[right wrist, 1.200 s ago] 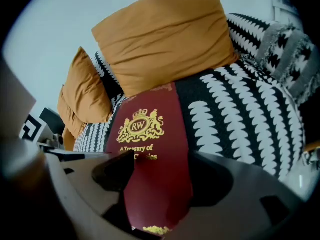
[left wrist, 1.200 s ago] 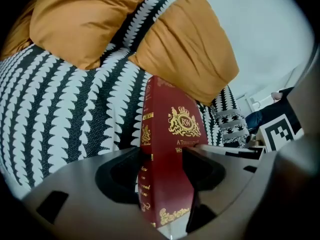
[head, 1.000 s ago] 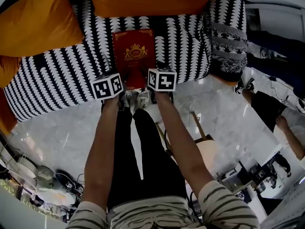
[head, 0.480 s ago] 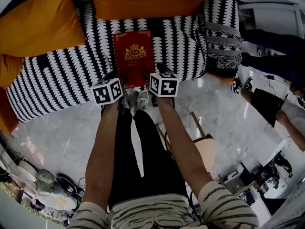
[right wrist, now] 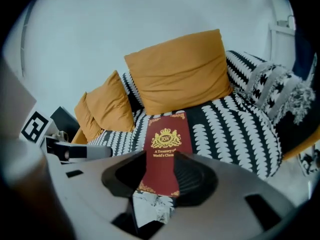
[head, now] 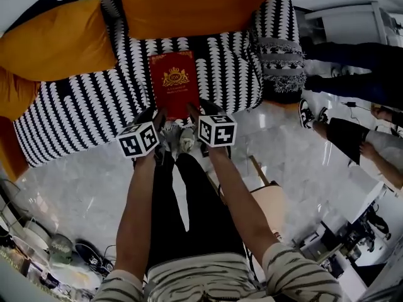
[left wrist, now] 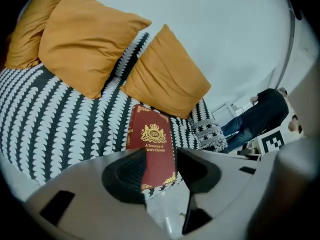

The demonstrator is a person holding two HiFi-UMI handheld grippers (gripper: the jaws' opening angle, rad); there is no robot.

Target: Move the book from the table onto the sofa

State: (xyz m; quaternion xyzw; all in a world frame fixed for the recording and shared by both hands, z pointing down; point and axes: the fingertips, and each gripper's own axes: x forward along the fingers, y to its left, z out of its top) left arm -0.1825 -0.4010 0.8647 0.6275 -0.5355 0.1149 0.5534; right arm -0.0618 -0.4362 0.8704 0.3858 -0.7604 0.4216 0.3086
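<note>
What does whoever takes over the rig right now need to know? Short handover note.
Left gripper: open and empty; its jaws have just been closing with nothing between them. It hovers off the sofa's front edge.
Right gripper: the same, open, empty, jaws just closing on nothing.
The red hardcover book with a gold crest lies flat on the seat of the black-and-white patterned sofa, in front of the orange cushions, its near end close to the seat's front edge.
Done: book on sofa, released.
Left: probably nothing.
</note>
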